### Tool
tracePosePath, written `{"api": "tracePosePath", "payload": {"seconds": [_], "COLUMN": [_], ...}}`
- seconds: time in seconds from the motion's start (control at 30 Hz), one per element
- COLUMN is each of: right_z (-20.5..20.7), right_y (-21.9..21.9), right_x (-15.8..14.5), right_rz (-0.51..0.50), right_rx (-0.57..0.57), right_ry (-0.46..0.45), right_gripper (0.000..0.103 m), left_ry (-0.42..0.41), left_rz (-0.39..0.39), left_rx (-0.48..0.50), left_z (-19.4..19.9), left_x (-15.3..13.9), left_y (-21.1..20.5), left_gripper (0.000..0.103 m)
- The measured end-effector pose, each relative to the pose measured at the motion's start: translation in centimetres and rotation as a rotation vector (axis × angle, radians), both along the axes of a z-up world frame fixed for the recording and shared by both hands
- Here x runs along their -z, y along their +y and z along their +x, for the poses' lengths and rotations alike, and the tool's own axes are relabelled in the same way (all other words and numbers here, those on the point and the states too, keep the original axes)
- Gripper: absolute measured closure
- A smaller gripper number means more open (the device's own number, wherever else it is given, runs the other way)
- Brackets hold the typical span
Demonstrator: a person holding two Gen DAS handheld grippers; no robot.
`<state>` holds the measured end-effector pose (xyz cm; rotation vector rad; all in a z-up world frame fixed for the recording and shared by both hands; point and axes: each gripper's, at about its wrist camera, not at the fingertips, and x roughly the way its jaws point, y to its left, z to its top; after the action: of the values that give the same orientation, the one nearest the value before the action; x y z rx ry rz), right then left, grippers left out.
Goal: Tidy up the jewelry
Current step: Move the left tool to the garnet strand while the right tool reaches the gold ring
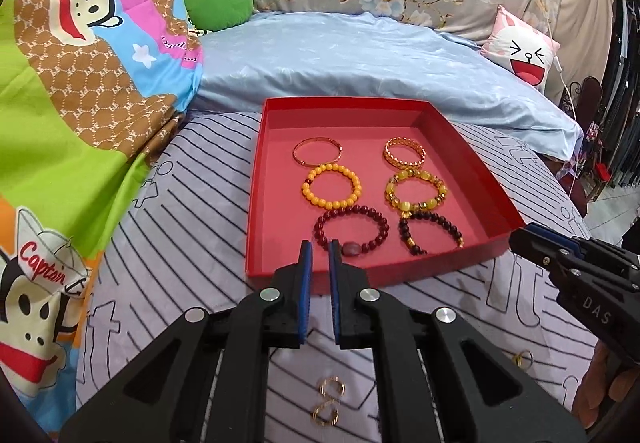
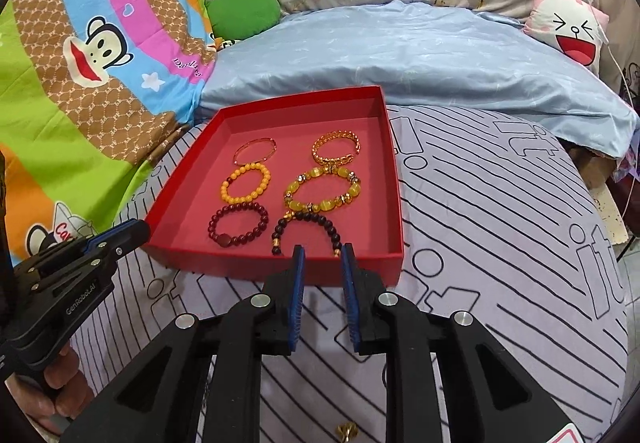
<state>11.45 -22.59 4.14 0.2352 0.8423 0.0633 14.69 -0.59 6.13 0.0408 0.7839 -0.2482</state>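
Note:
A red tray lies on the striped bedsheet and holds several bracelets in two columns: thin gold bangle, gold chain bangle, orange beads, yellow stone beads, dark red beads, black beads. My left gripper is open and empty, just before the tray's near wall. My right gripper is open and empty at the tray's near edge; it also shows in the left wrist view. Two gold rings and another ring lie on the sheet below the grippers.
A small gold piece lies on the sheet under my right gripper. A cartoon quilt is piled at left, a light blue duvet behind the tray, a green cushion and a pink face pillow at the back.

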Motion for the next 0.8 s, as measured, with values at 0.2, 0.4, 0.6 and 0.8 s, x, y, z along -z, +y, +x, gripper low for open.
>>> {"api": "tracePosePath", "payload": {"seconds": [0.2,0.4,0.6,0.8], "right_z": [-2.8,-5.6,-7.8,-10.1], "right_y": [0.0,0.1,0.8,1.0], "right_x": [0.2,1.0,2.0,3.4], "right_rz": [0.002,-0.006,-0.022,-0.034], "right_rx": [0.002,0.004,-0.007,-0.007], "right_ry": [0.009,0.029,0.051,0.084], "right_gripper": [0.084,0.084,0.084,0.084], "left_ry": [0.010,0.055,0.084,0.095], "left_rz": [-0.003,-0.011,-0.012,-0.021], "left_rx": [-0.027,-0.056,-0.072,-0.053], "left_z": [-2.4,-4.4,-6.4,-8.5], "left_x": [0.6,2.5,3.9,4.5], "left_y": [1.4,2.9,3.7,3.4], "left_gripper": [0.094,0.093,0.093,0.080]}}
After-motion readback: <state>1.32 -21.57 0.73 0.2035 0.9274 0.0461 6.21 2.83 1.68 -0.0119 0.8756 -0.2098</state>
